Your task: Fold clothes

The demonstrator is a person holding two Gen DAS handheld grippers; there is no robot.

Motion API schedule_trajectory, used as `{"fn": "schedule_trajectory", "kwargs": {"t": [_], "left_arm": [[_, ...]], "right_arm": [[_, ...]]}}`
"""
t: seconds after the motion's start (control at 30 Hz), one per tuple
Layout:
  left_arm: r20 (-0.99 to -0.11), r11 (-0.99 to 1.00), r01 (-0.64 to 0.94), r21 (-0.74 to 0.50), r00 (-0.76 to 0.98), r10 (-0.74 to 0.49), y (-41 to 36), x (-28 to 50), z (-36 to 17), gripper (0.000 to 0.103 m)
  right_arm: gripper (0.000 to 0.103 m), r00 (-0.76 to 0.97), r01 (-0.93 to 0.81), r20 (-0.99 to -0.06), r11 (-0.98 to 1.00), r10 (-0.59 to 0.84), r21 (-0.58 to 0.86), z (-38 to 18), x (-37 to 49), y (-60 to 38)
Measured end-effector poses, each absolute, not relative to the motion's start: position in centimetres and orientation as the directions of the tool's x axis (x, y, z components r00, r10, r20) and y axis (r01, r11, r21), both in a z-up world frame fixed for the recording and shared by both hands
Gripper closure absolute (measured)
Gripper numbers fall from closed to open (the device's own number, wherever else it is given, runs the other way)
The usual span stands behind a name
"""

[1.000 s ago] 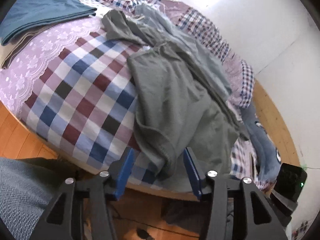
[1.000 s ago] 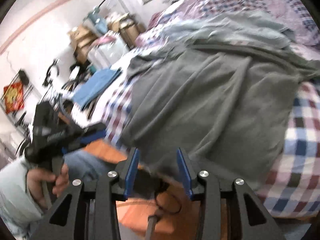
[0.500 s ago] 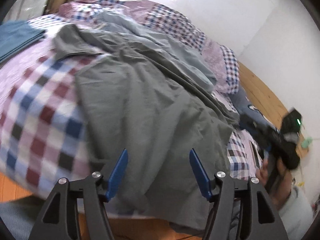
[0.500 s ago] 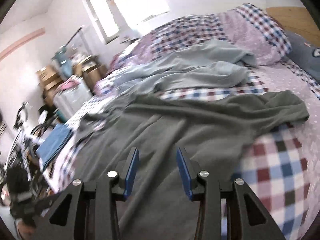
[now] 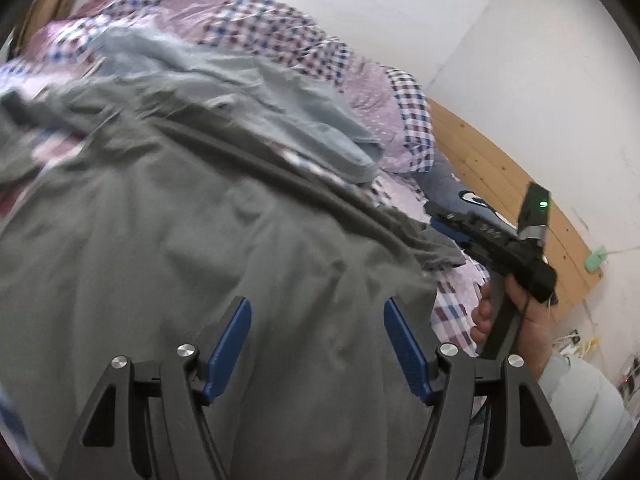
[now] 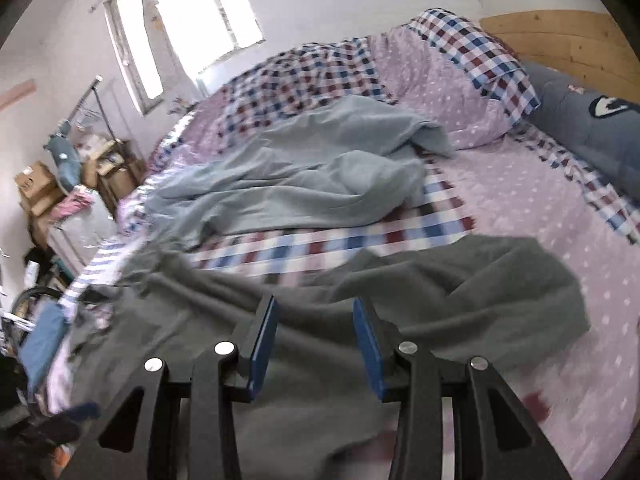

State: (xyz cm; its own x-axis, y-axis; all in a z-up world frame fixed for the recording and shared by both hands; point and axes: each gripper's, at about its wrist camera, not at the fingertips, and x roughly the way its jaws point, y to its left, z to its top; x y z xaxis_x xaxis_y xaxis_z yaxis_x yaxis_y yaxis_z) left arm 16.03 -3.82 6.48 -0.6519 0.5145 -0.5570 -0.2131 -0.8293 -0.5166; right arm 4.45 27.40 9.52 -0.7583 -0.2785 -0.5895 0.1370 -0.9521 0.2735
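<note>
We hover both empty tongs over the grey garment on the bed: left tongs just widened, right tongs part-open; next, grip its near edge.

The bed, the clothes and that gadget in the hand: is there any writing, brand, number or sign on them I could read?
No readable text in either view.
Dark blue pillow: a white and red patch, a picture or emblem; no letters can be made out.
Right gripper: a lit green dot on its body, a light and not a character.
Dark grey garment and light blue-grey garment: no print or label showing.
Cardboard boxes: too small and blurred to read.
</note>
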Motion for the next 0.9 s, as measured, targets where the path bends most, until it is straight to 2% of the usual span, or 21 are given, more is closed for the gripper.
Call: {"fn": "schedule_trajectory", "kwargs": {"t": [0.17, 0.33, 0.47, 0.5, 0.53, 0.57, 0.7, 0.8, 0.9], "left_arm": [[-0.517, -0.791, -0.236, -0.565, -0.645, 0.563, -2.7, 13.2, 7.0, 0.024], [-0.526, -0.805, -0.276, -0.526, -0.638, 0.563, -0.8, 9.4, 7.1, 0.024], [-0.542, -0.820, -0.298, -0.488, -0.633, 0.552, -0.1, 6.1, 6.9, 0.024], [-0.544, -0.818, -0.291, -0.495, -0.631, 0.554, -0.2, 5.4, 6.8, 0.024], [-0.544, -0.815, -0.284, -0.504, -0.628, 0.556, -0.4, 4.7, 6.7, 0.024], [-0.540, -0.806, -0.272, -0.525, -0.625, 0.563, -0.7, 4.1, 6.5, 0.024], [-0.525, -0.742, -0.188, -0.644, -0.597, 0.607, -2.3, 2.4, 5.0, 0.024], [-0.555, -0.734, -0.129, -0.667, -0.571, 0.605, -2.7, 1.2, 3.9, 0.024], [-0.566, -0.734, -0.103, -0.671, -0.568, 0.598, -2.6, 0.3, 3.5, 0.024]], "right_arm": [[0.060, -0.763, 0.143, -0.604, -0.971, -0.232, 0.193, 9.0, 2.3, 27.6], [0.060, -0.727, 0.224, -0.629, -0.961, -0.276, 0.162, 8.3, 0.0, 25.4], [0.061, -0.661, 0.302, -0.697, -0.949, -0.278, 0.092, 6.5, -1.4, 22.2], [0.066, -0.641, 0.322, -0.713, -0.943, -0.285, 0.087, 6.0, -1.5, 21.6], [0.089, -0.613, 0.361, -0.729, -0.929, -0.304, 0.083, 5.4, -1.3, 20.8], [0.095, -0.593, 0.410, -0.742, -0.911, -0.313, 0.057, 5.1, -0.8, 20.0], [0.101, -0.514, 0.594, -0.764, -0.805, -0.390, 0.012, 5.0, 2.4, 18.0], [0.101, -0.476, 0.647, -0.771, -0.763, -0.423, 0.019, 4.7, 3.8, 18.0], [0.103, -0.402, 0.695, -0.767, -0.712, -0.501, 0.100, 4.9, 4.8, 18.7]]}}
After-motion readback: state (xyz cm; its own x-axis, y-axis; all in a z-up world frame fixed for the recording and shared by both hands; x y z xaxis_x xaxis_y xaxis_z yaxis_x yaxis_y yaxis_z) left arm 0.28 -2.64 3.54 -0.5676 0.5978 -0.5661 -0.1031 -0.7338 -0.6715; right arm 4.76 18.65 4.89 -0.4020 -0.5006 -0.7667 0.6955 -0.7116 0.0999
